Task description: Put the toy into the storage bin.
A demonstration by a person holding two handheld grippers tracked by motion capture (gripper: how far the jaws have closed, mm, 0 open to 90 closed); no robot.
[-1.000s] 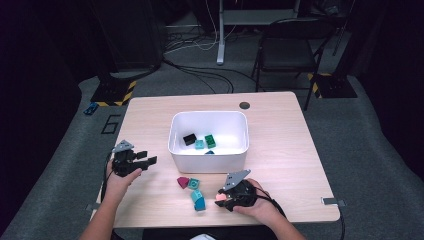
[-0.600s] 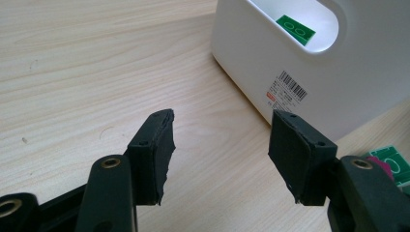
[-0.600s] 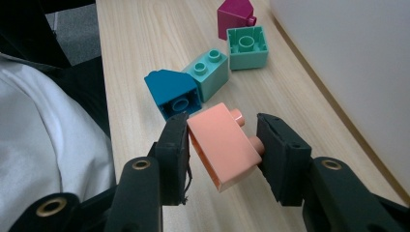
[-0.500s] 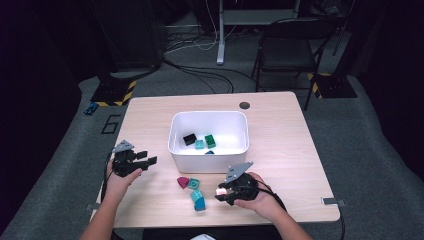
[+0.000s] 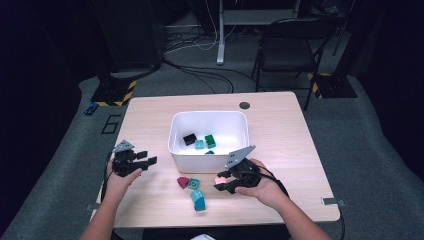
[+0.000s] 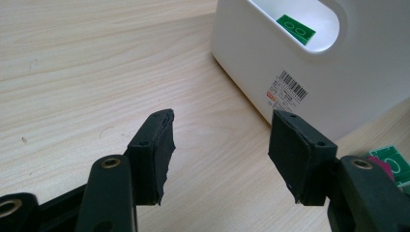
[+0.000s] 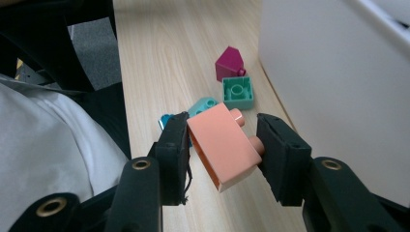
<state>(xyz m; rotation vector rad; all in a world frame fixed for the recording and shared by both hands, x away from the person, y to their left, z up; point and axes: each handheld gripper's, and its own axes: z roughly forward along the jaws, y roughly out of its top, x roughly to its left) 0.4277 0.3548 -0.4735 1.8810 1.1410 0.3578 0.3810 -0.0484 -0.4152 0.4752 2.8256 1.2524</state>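
My right gripper is shut on a salmon-pink brick, held above the table in front of the white bin; from above the pink brick shows at the right gripper. On the table lie a magenta roof-shaped brick, a green square brick and a teal and blue brick pair. My left gripper is open with nothing between its jaws, left of the bin; from above the left gripper rests over the table's left side.
Inside the bin lie a black brick, a teal brick and a green brick. A dark round grommet sits at the table's far edge. A chair and cables stand beyond the table.
The right gripper has lifted and moved toward the bin's front with the pink brick in it. The left gripper has stayed put.
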